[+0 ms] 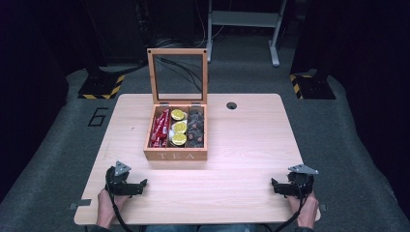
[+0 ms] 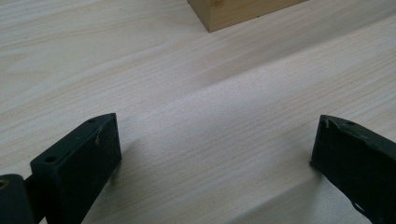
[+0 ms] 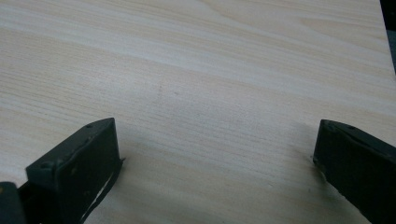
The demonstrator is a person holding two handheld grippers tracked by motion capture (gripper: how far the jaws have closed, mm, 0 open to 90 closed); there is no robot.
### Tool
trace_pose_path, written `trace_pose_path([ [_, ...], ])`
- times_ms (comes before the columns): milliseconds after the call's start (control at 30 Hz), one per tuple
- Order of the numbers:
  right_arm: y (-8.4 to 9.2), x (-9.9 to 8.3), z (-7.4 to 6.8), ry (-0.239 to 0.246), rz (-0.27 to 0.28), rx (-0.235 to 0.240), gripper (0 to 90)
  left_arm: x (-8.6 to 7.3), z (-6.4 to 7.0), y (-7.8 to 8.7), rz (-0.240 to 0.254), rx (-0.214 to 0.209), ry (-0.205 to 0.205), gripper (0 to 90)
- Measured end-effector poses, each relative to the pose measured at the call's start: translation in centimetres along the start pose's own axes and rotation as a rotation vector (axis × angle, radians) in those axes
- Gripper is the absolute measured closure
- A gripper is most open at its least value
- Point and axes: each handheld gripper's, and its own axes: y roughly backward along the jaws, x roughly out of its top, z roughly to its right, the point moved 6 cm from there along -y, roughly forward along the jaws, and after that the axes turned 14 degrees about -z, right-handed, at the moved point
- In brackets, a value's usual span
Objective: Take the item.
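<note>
Left claw [image 2: 215, 149] gaping, resting short of tea box [image 2: 238, 11].

You see just one corner of the tea box [image 2: 243, 11] in your left gripper view, cut by the top edge. Packet labels inside the box are too small to read from above.

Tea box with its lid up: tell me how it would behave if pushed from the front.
The tea box sits flat on the table, so it would probably slide. Its upright glass lid may swing on its hinges. The packed compartments probably add weight.
</note>
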Motion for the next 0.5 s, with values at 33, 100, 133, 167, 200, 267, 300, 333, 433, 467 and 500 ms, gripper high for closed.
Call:
trace_pose_path([
  [33, 0.0, 0.0, 0.0, 0.0, 0.0, 0.0, 0.0, 0.0, 0.0, 0.0, 0.0, 0.0, 0.0, 0.9],
  [100, 0.0, 0.0, 0.0, -0.007, 0.001, 0.008, 0.0, 0.1, 0.1, -0.1, -0.005, -0.004, -0.005, 0.3],
  [133, -0.1, 0.0, 0.0, -0.007, 0.002, 0.011, 0.0, 0.2, 0.2, 0.0, -0.013, -0.004, -0.005, 0.2],
  [167, -0.1, 0.0, 0.0, -0.005, 0.003, 0.012, 0.0, 0.3, 0.3, -0.1, -0.01, -0.008, -0.007, 0.2],
  [200, -0.1, 0.0, 0.0, -0.006, 0.004, 0.011, 0.0, 0.5, 0.4, -0.1, -0.006, -0.013, -0.008, 0.6],
  [267, -0.1, 0.0, 0.0, -0.009, 0.003, 0.011, 0.0, 0.8, 0.6, 0.0, -0.002, -0.019, -0.013, 0.8],
  [300, -0.1, 0.0, 0.0, -0.011, 0.003, 0.011, 0.0, 1.0, 0.8, 0.1, 0.004, -0.019, -0.013, 0.8],
  [333, -0.1, 0.0, 0.0, -0.008, 0.005, 0.011, 0.0, 1.1, 0.8, 0.2, 0.002, -0.022, -0.016, 0.8],
  [433, -0.1, 0.0, 0.1, 0.002, 0.006, 0.01, 0.0, 1.7, 1.1, 0.4, 0.024, -0.031, -0.019, 1.2],
  [467, -0.1, 0.0, 0.1, 0.001, 0.006, 0.009, 0.0, 1.9, 1.2, 0.6, 0.025, -0.031, -0.025, 1.4],
  [500, 0.0, -0.1, 0.1, -0.001, 0.006, 0.01, 0.0, 2.1, 1.3, 0.8, 0.021, -0.036, -0.031, 1.5],
])
